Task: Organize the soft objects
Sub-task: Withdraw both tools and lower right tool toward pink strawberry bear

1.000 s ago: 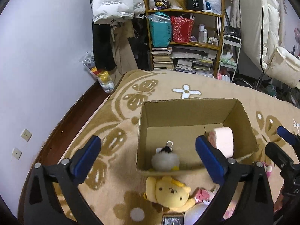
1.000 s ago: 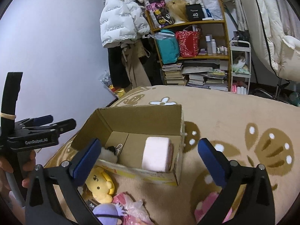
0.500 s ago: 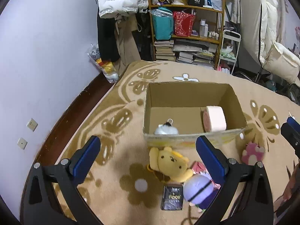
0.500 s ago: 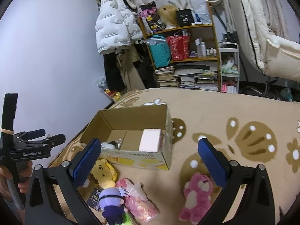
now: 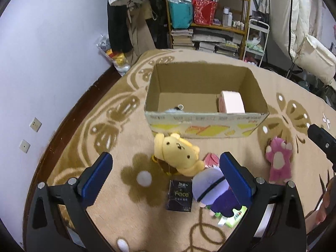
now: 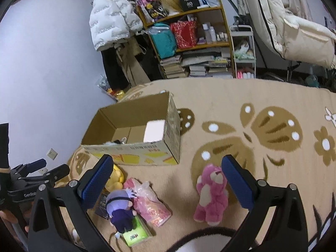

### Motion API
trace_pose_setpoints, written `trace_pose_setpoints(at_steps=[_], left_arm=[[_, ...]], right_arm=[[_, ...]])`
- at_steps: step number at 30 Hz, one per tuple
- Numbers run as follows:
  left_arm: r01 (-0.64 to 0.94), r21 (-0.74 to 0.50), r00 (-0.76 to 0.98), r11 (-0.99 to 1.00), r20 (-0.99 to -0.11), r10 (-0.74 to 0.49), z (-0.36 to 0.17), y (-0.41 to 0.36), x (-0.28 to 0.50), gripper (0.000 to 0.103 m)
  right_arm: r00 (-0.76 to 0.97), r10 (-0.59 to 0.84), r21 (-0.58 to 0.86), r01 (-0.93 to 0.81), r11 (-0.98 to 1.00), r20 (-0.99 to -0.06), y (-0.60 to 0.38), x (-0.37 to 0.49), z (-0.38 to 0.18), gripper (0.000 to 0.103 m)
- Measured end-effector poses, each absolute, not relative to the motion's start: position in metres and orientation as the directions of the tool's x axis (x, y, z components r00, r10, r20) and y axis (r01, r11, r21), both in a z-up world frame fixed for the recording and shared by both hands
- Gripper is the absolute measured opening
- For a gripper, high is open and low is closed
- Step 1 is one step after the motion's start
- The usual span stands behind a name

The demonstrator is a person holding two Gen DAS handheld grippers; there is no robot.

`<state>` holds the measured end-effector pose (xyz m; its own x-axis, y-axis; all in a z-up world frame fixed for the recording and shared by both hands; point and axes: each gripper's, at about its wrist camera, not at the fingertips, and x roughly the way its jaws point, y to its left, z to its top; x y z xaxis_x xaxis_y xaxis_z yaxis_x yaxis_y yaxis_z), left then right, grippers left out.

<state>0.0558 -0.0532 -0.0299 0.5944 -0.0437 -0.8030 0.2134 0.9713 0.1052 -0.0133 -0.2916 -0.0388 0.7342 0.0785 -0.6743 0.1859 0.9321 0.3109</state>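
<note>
An open cardboard box (image 5: pixel 205 124) (image 6: pixel 147 151) stands on the patterned rug; inside are a pink soft roll (image 5: pixel 232 104) (image 6: pixel 154 130) and a small fluffy keyring toy (image 5: pixel 175 110). In front of it lie a yellow plush dog (image 5: pixel 178 157) (image 6: pixel 115 177), a purple plush doll (image 5: pixel 212 189) (image 6: pixel 120 206), a pink wrapped packet (image 6: pixel 150 204) and a pink plush bear (image 5: pixel 278 160) (image 6: pixel 212 195). My left gripper (image 5: pixel 164 173) is open and empty above the yellow dog. My right gripper (image 6: pixel 166 180) is open and empty, the bear beside its right finger.
A black "Face" packet (image 5: pixel 179 195) and a green tissue pack (image 6: pixel 136 234) lie by the purple doll. A cluttered bookshelf (image 5: pixel 205 16), hanging coats and a white cart (image 6: pixel 243 50) stand behind the rug. The purple wall is on the left.
Both grippers have pulled back and up from the box. More of the rug and the toys in front of the box have come into view. Both stay open.
</note>
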Motion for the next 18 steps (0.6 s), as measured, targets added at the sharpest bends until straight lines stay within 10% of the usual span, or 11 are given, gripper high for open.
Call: trace_pose_setpoints(at_steps=[18], left_arm=[[0.227, 0.038, 0.465, 0.973, -0.882, -0.074, -0.075, -0.061, 0.065, 0.101]], right_arm=[[0.624, 0.1, 0.363, 0.309, 0.879, -0.775, -0.311, 0.009, -0.087, 0.103]])
